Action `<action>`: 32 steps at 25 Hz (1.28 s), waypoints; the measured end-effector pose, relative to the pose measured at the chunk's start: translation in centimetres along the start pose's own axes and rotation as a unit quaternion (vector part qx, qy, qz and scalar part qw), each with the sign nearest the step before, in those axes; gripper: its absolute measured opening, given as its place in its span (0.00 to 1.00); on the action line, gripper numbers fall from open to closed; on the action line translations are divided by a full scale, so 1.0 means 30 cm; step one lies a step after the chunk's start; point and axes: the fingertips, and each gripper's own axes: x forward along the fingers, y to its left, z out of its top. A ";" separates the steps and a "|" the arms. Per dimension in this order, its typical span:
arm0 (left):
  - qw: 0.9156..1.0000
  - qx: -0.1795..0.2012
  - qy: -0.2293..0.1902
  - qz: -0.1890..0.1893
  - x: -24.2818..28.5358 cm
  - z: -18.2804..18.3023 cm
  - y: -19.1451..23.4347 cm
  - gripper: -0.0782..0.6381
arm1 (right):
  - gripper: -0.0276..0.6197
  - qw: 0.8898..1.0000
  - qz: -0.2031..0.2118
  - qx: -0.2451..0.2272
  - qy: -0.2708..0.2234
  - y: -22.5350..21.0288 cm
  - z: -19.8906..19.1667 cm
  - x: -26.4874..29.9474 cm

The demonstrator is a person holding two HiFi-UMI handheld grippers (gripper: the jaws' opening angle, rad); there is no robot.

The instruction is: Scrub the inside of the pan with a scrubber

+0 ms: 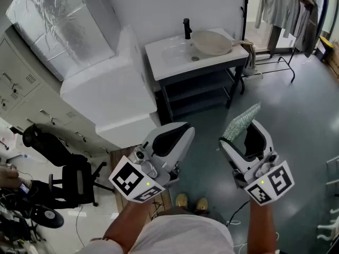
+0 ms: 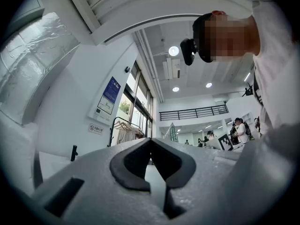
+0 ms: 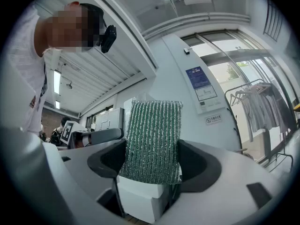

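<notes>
A pale round pan (image 1: 212, 42) rests on the white sink (image 1: 169, 54) at the far side of the room, well away from both grippers. My right gripper (image 1: 241, 135) is shut on a green ribbed scrubber (image 1: 242, 119), which sticks up past the fingertips. In the right gripper view the scrubber (image 3: 153, 135) stands upright between the jaws of the right gripper (image 3: 152, 165), a white layer showing under the green one. My left gripper (image 1: 183, 132) is held beside it at the same height, shut and holding nothing. The left gripper view shows the left gripper (image 2: 151, 143) with its jaws meeting.
A black faucet (image 1: 187, 28) stands behind the basin, and dark shelves (image 1: 198, 91) sit below it. A large white wrapped block (image 1: 106, 89) is left of the sink. A black office chair (image 1: 69, 173) is at the lower left, a clothes rack (image 1: 286, 7) at the upper right.
</notes>
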 end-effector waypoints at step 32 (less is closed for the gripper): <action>0.999 0.028 0.007 0.022 0.188 -0.051 -0.050 0.13 | 0.59 1.000 0.003 -0.021 -0.002 -0.222 0.047 -0.136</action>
